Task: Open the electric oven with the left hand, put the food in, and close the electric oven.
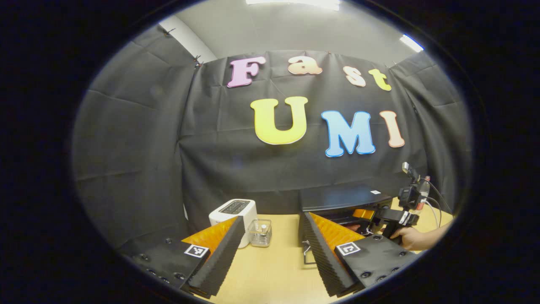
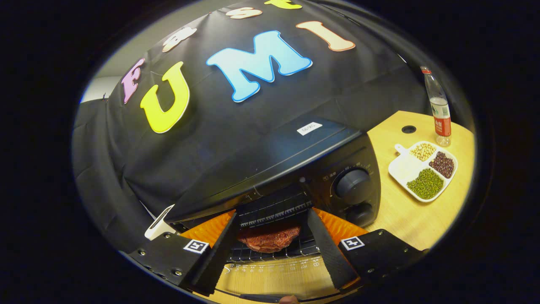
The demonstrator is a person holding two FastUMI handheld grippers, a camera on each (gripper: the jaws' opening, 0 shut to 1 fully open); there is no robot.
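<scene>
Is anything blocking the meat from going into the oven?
No, nothing visible is. The oven is open and the meat already lies on its wire rack, past the open jaws of the right gripper, which aren't touching it.

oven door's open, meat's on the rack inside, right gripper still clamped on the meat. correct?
Not quite. In the right gripper view the right gripper is open: its fingers stand apart on either side of the meat with a gap to each, pressing on nothing. The rest holds: the oven is open and the meat lies on the rack inside.
</scene>
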